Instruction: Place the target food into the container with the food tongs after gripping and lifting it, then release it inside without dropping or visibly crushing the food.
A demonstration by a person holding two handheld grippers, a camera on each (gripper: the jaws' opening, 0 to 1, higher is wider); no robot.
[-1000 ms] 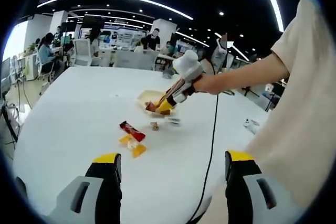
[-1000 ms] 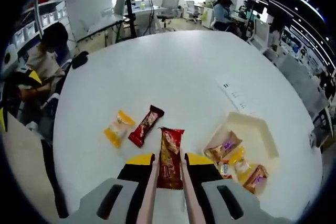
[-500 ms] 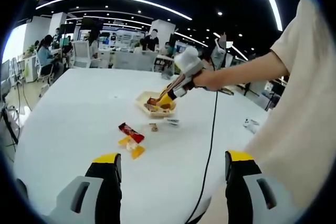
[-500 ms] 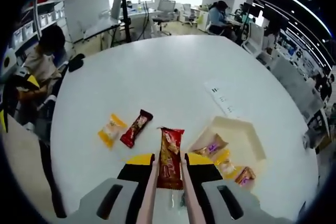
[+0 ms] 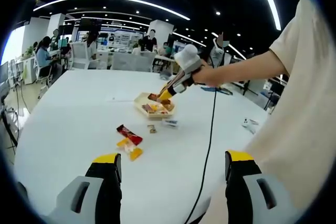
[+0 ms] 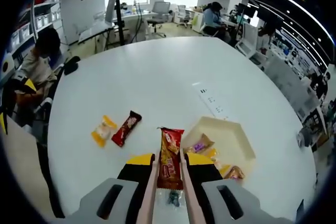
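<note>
Since 1 second ago you've lifted the right gripper higher, its pink tongs clamped on the red-and-orange snack packet beside the cream rectangular container. Held this high, it clears the rim for a gentle drop. Your left gripper hangs with jaws apart, holding nothing.

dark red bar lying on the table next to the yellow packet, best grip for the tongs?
Take the dark red bar across its narrow middle, coming from above. It lies flat on the table, and the yellow packet lies close on one long side, so ease that tong tip between them.

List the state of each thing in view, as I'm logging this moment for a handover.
Right gripper: shut on the tongs.
Pink food tongs: clamping the red snack packet, lifted.
Cream rectangular container: open, holding several packets.
Dark red bar and yellow packet: lying on the white table.
Left gripper: open, empty.
</note>
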